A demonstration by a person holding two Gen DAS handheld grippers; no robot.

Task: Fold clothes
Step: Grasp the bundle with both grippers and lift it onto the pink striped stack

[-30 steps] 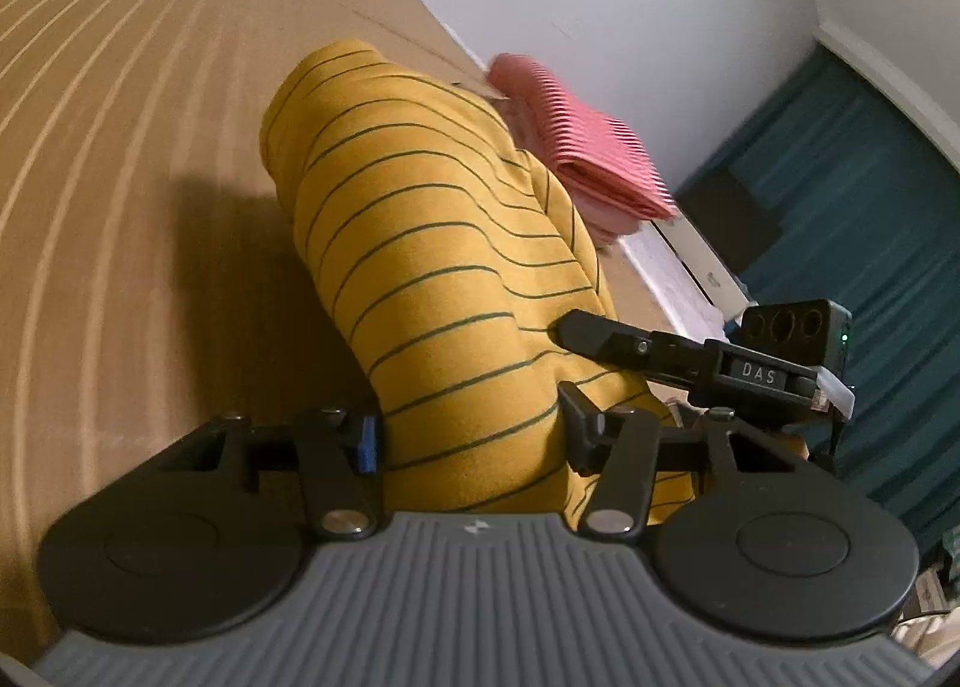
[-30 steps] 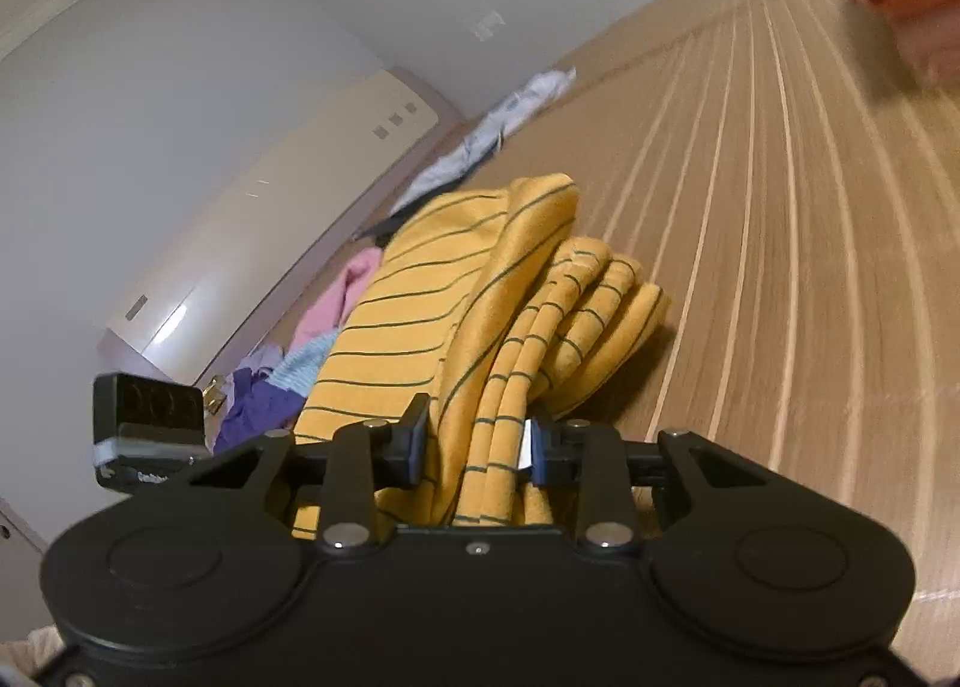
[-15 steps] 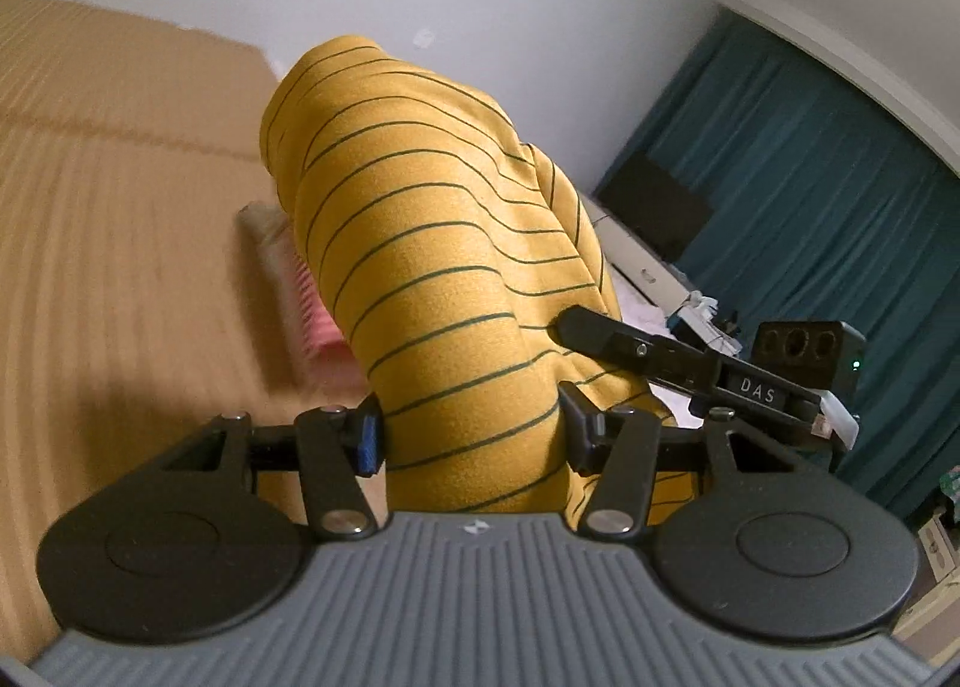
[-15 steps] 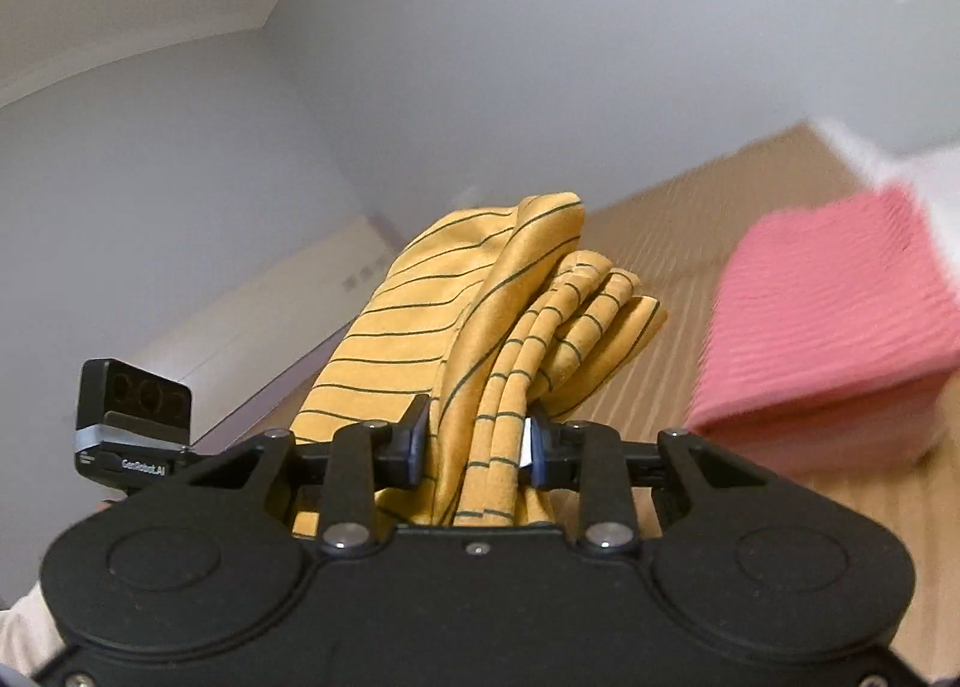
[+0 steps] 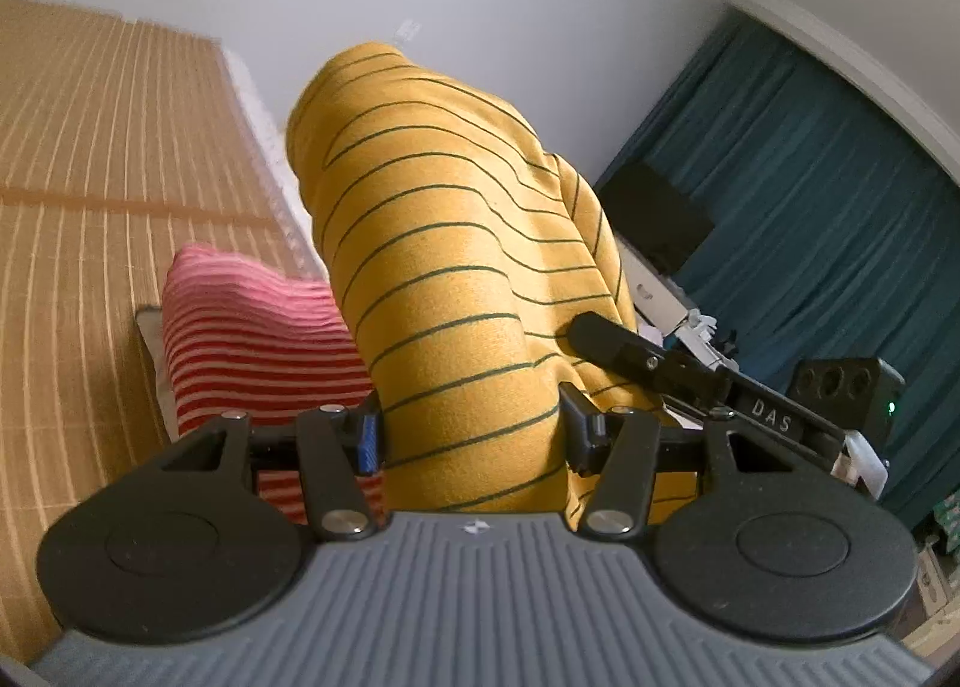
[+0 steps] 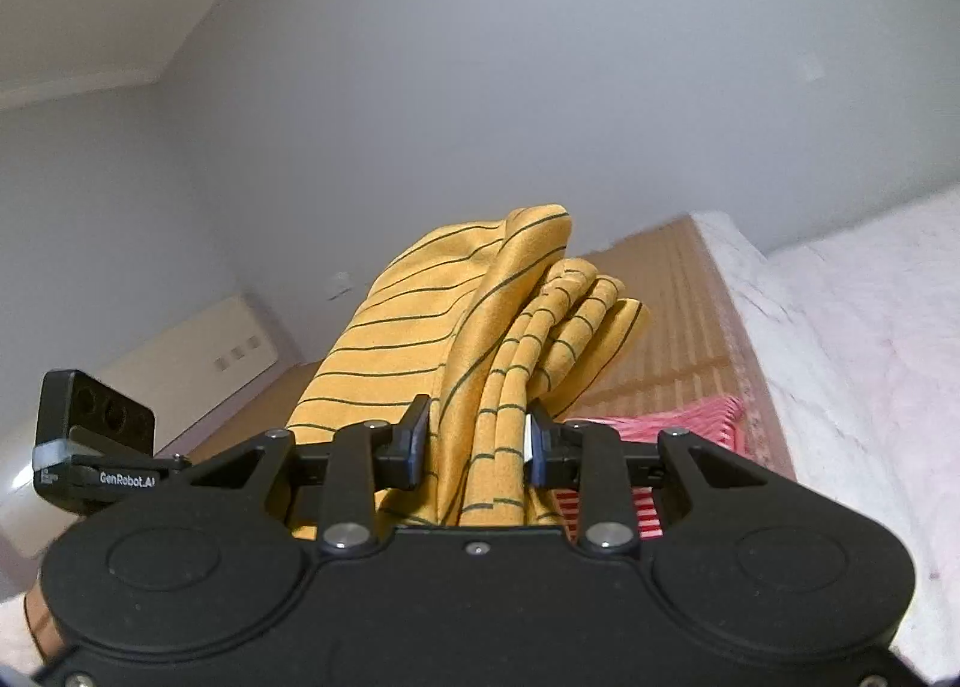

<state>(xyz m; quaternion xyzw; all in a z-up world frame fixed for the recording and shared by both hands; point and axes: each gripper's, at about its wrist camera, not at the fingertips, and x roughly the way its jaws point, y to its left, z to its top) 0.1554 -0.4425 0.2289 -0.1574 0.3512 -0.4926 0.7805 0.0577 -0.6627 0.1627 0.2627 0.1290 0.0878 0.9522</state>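
A folded yellow garment with thin dark stripes (image 5: 456,279) is held between both grippers and lifted off the bed. My left gripper (image 5: 471,438) is shut on its thick folded bundle. My right gripper (image 6: 477,444) is shut on the same yellow garment (image 6: 468,339), on its bunched layered edge. A folded red-and-pink striped garment (image 5: 252,345) lies on the bed just below and left of the yellow one; it also shows in the right wrist view (image 6: 660,423) right under the fingers. The right gripper's body (image 5: 780,411) shows at the right of the left wrist view.
The tan striped bedcover (image 5: 90,207) spreads to the left, with a white fluffy blanket (image 6: 852,357) along the bed's edge. A teal curtain (image 5: 810,219) and a dark screen (image 5: 660,219) stand beyond the bed. Grey walls (image 6: 480,87) are behind.
Both grippers carried the yellow garment up and across the bed to the red striped garment, which now lies right under them. Both grips stayed shut.
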